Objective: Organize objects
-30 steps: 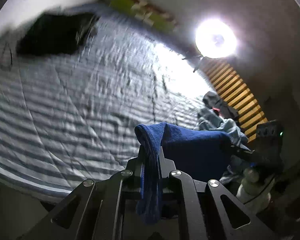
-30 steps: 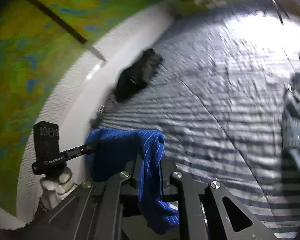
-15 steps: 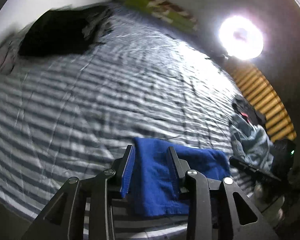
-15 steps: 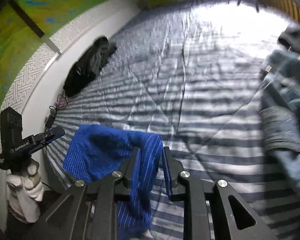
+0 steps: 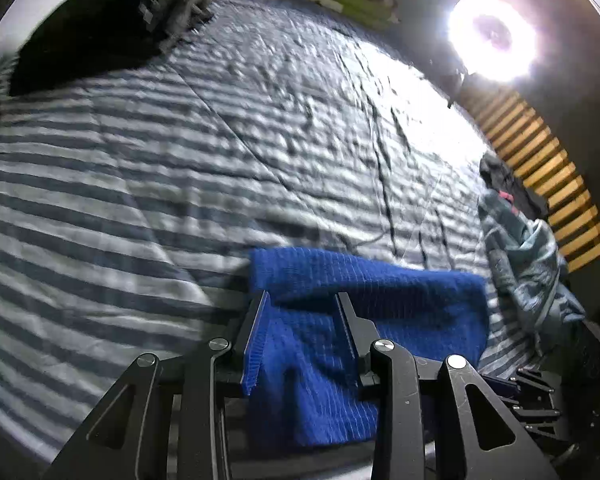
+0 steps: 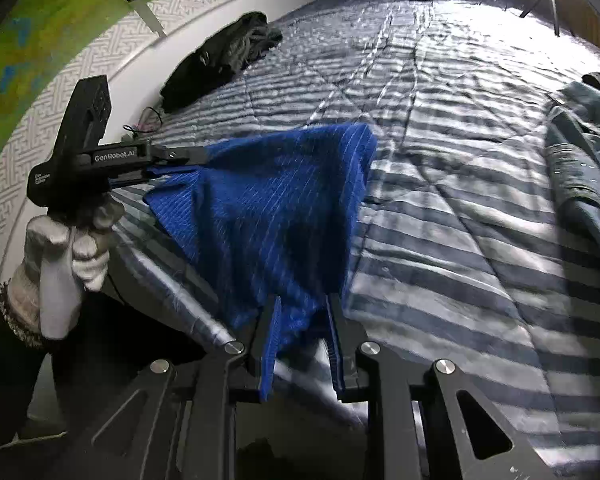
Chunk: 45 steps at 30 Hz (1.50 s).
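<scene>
Both tongs, left (image 5: 302, 300) and right (image 6: 302, 304), are seen released, a blue cloth (image 6: 276, 200) lying loosely between their pads at the near edge of the striped bed (image 5: 140, 184). Laying down seems nearly done; a rumpled grey garment (image 5: 524, 248) remains unsorted.

A striped quilt (image 5: 148, 168) is spread across the bed. A ring light (image 5: 494, 38) is lit beside wooden slats (image 5: 540, 168). A green painting (image 6: 40, 20) is hung above.
</scene>
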Each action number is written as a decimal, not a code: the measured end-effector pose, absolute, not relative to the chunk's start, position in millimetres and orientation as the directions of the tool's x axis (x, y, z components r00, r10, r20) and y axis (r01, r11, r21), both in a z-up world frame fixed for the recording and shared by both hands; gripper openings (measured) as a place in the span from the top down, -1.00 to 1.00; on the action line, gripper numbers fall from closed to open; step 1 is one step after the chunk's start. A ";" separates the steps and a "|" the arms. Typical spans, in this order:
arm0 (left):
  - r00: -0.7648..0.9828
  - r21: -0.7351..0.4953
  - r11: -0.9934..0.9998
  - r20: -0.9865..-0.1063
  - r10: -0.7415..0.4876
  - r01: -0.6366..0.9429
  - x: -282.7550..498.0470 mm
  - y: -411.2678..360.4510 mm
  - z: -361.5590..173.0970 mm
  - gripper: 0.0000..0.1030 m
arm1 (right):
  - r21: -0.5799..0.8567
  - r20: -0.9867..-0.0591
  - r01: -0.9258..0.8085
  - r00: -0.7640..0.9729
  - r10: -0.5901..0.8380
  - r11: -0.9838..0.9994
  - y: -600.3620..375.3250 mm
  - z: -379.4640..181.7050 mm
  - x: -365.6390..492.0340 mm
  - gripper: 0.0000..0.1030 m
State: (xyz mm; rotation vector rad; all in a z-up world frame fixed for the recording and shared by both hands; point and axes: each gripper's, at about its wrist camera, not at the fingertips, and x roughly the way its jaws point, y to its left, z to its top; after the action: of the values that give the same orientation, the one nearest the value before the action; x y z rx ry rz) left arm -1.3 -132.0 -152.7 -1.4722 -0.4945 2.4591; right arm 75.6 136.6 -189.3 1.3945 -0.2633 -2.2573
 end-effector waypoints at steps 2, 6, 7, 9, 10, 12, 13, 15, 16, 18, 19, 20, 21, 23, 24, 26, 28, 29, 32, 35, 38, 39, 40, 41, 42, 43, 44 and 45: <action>-0.487 -0.430 -0.903 -0.785 0.384 -0.020 7.2 -143.4 -138.4 0.14 | 0.439 -0.759 0.268 -0.400 -0.514 -0.857 150.7 -180.9 78.0 0.52; -0.483 -0.439 -0.898 -0.779 0.400 -0.034 20.6 -148.4 -126.1 0.01 | 0.469 -0.721 0.188 -0.483 -0.497 -0.863 175.1 -172.8 72.6 0.02; -0.473 -0.437 -0.899 -0.784 0.402 -0.041 23.3 -147.5 -126.9 0.01 | 0.487 -0.717 0.165 -0.486 -0.500 -0.858 179.8 -175.1 68.0 0.01; -0.457 -0.429 -0.903 -0.797 0.395 -0.032 23.7 -144.0 -133.2 -0.03 | 0.535 -0.711 0.130 -0.465 -0.528 -0.835 183.6 -182.4 57.5 0.00; -0.446 -0.435 -0.900 -0.803 0.395 -0.014 22.8 -143.2 -139.4 -0.08 | 0.554 -0.710 0.108 -0.456 -0.537 -0.825 184.5 -188.7 51.9 0.00; -0.429 -0.448 -0.894 -0.810 0.400 0.011 21.1 -143.0 -149.5 -0.10 | 0.592 -0.701 0.086 -0.436 -0.564 -0.802 181.7 -197.7 42.5 0.00; -0.412 -0.458 -0.889 -0.815 0.407 0.028 19.2 -142.4 -158.8 -0.10 | 0.607 -0.697 0.079 -0.425 -0.578 -0.791 179.7 -201.4 39.8 0.00; -0.383 -0.464 -0.885 -0.825 0.416 0.039 14.8 -138.4 -171.2 -0.11 | 0.627 -0.687 0.080 -0.413 -0.599 -0.775 174.2 -206.6 36.2 -0.01; -0.367 -0.454 -0.890 -0.835 0.410 0.040 12.2 -134.2 -177.8 -0.16 | 0.625 -0.689 0.086 -0.406 -0.600 -0.776 170.8 -209.9 34.7 -0.01; -0.376 -0.452 -0.891 -0.830 0.411 0.024 11.0 -130.5 -179.5 -0.25 | 0.618 -0.691 0.105 -0.399 -0.602 -0.779 165.5 -211.6 32.5 -0.01; -0.370 -0.458 -0.889 -0.829 0.420 0.018 10.0 -128.4 -180.6 -0.27 | 0.619 -0.688 0.114 -0.400 -0.606 -0.777 161.1 -212.4 30.3 -0.01; -0.373 -0.457 -0.889 -0.828 0.419 0.018 10.1 -127.6 -180.8 -0.27 | 0.622 -0.683 0.124 -0.397 -0.613 -0.773 159.5 -212.5 29.7 -0.01; -0.373 -0.460 -0.888 -0.827 0.421 0.017 10.3 -126.8 -181.6 -0.27 | 0.629 -0.677 0.131 -0.392 -0.623 -0.767 158.1 -213.2 29.2 0.00; -0.378 -0.443 -0.897 -0.829 0.411 -0.004 12.1 -123.0 -182.0 -0.22 | 0.645 -0.665 0.149 -0.373 -0.647 -0.750 155.5 -214.6 30.8 0.23; -0.381 -0.428 -0.904 -0.834 0.399 -0.011 12.9 -121.2 -182.3 -0.01 | 0.645 -0.668 0.159 -0.359 -0.653 -0.747 151.6 -216.6 29.9 0.41; -0.377 -0.424 -0.906 -0.837 0.396 -0.010 14.3 -120.8 -183.9 0.30 | 0.639 -0.672 0.169 -0.352 -0.651 -0.751 148.5 -218.9 29.9 0.45; -0.358 -0.469 -0.883 -0.823 0.440 -0.007 13.9 -121.3 -187.6 0.57 | 0.642 -0.670 0.169 -0.352 -0.654 -0.748 148.4 -218.3 29.0 0.61; -0.360 -0.470 -0.883 -0.822 0.441 -0.006 13.6 -119.7 -188.2 0.58 | 0.648 -0.667 0.166 -0.349 -0.658 -0.744 149.0 -217.7 28.4 0.64; -0.372 -0.472 -0.881 -0.814 0.446 -0.022 15.6 -115.7 -184.8 0.67 | 0.657 -0.660 0.156 -0.353 -0.663 -0.737 150.6 -213.1 28.8 0.71; -0.392 -0.482 -0.875 -0.798 0.458 -0.042 19.3 -114.3 -173.7 0.68 | 0.668 -0.648 0.151 -0.365 -0.669 -0.729 152.0 -204.7 29.0 0.73; -0.424 -0.483 -0.873 -0.778 0.464 -0.070 22.7 -116.0 -155.6 0.68 | 0.674 -0.632 0.158 -0.381 -0.674 -0.722 150.9 -189.1 28.0 0.74; -0.433 -0.483 -0.872 -0.772 0.465 -0.077 22.8 -118.2 -149.3 0.68 | 0.672 -0.630 0.164 -0.387 -0.674 -0.722 150.1 -183.8 27.7 0.74; -0.446 -0.487 -0.870 -0.762 0.468 -0.081 23.4 -120.9 -141.4 0.68 | 0.667 -0.627 0.172 -0.394 -0.672 -0.725 148.3 -176.2 26.6 0.74; -0.468 -0.491 -0.867 -0.748 0.470 -0.086 22.9 -125.7 -130.9 0.68 | 0.661 -0.624 0.187 -0.401 -0.671 -0.726 145.4 -166.7 24.4 0.74; -0.480 -0.492 -0.866 -0.741 0.470 -0.088 22.7 -131.3 -123.6 0.68 | 0.656 -0.621 0.198 -0.406 -0.670 -0.729 143.3 -159.2 22.6 0.74; -0.497 -0.495 -0.864 -0.730 0.469 -0.089 20.9 -136.2 -114.8 0.68 | 0.647 -0.618 0.215 -0.415 -0.668 -0.732 139.1 -148.1 19.3 0.74; -0.518 -0.499 -0.862 -0.716 0.469 -0.089 18.7 -144.1 -104.0 0.68 | 0.643 -0.611 0.231 -0.419 -0.671 -0.730 134.8 -138.2 15.6 0.75; -0.530 -0.501 -0.861 -0.707 0.467 -0.091 17.7 -151.2 -96.5 0.68 | 0.639 -0.606 0.246 -0.422 -0.674 -0.729 130.7 -129.8 12.0 0.75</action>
State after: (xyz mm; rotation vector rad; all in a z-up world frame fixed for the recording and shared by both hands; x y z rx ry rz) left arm 17.7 -151.2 -96.5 -1.2998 -0.5879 2.4226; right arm 12.0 130.7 -129.8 1.2213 -0.6269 -2.1674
